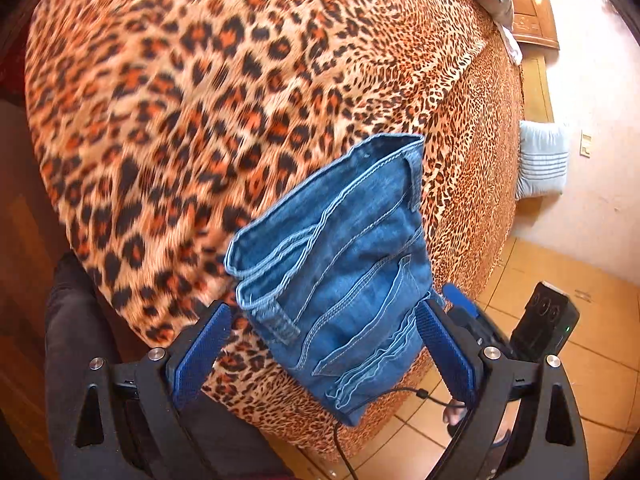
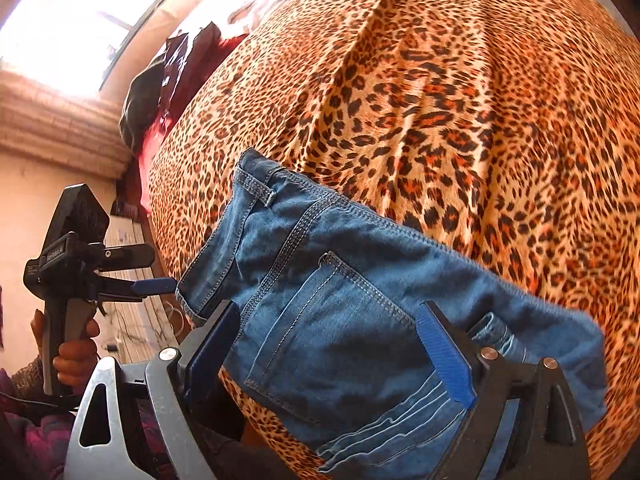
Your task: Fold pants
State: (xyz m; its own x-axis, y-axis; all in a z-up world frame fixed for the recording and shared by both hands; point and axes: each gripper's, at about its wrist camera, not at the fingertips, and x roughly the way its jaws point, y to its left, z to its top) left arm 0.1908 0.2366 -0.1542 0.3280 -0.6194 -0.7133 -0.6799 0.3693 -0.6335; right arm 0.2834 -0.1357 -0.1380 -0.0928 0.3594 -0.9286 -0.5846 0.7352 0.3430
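The jeans (image 1: 340,276) lay folded into a compact bundle near the edge of the bed (image 1: 168,92), so folding looked finished, both the left claw (image 1: 324,356) and right claw (image 2: 320,360) spread and empty.

Folded blue jeans (image 1: 340,264) lie near bed (image 1: 168,92) edge on leopard-print cover. Left claw (image 1: 324,348) spread wide, pads clear of denim.

Folded pants (image 1: 336,280) are seen lying on a bed (image 1: 180,100) near its edge, with floor tiles (image 1: 560,320) below. A pillow (image 1: 542,158) is propped beside the bed, and clothes (image 2: 160,92) are piled at another side.
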